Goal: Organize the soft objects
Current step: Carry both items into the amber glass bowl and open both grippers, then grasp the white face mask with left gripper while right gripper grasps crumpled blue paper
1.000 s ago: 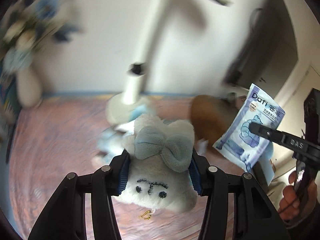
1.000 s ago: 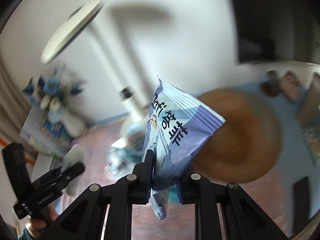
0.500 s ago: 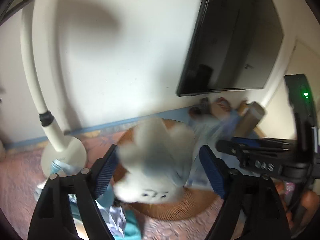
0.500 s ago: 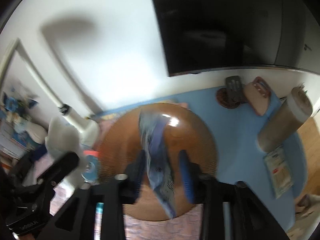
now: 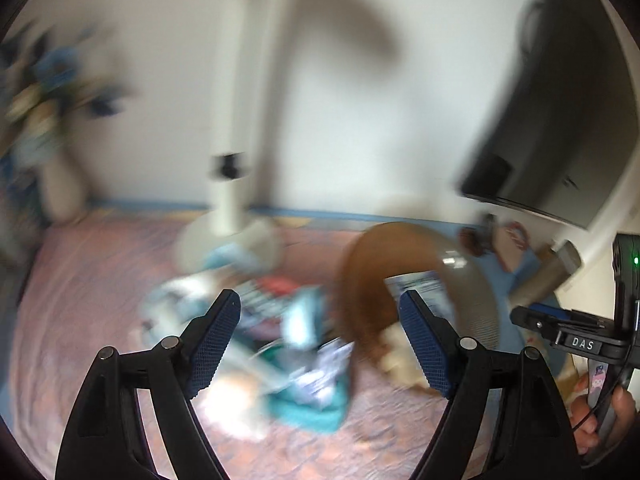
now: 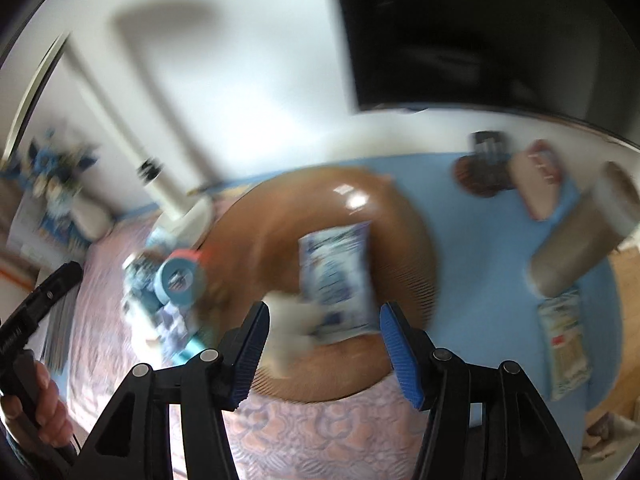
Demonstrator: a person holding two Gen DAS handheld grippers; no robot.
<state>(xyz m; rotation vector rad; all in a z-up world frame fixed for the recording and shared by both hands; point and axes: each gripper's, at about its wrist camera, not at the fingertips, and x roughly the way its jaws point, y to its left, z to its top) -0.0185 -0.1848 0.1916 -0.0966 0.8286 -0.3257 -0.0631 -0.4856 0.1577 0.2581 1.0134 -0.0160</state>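
Both views are motion-blurred. My right gripper (image 6: 324, 342) is open and empty above a round brown woven basket (image 6: 400, 216). In the basket lie a blue and white snack bag (image 6: 336, 276) and a white plush toy (image 6: 288, 330). My left gripper (image 5: 320, 340) is open and empty above a pile of soft items (image 5: 296, 344) in teal, white and blue on the pink patterned cloth. The basket (image 5: 360, 280) shows to its right, with the snack bag (image 5: 416, 284) inside. The right gripper (image 5: 576, 338) shows at the right edge of the left wrist view.
A white lamp stand (image 5: 232, 216) and a vase of blue flowers (image 5: 52, 152) stand at the back wall. A dark screen (image 6: 480, 32) hangs on the wall. A blue tape roll (image 6: 180, 278), a brown cylinder (image 6: 580, 248) and packets (image 6: 564, 344) lie on the blue mat.
Both grippers have opened. The plush toy left my left gripper and the snack bag left my right gripper; both now lie in the basket. My left gripper swung left toward the pile.
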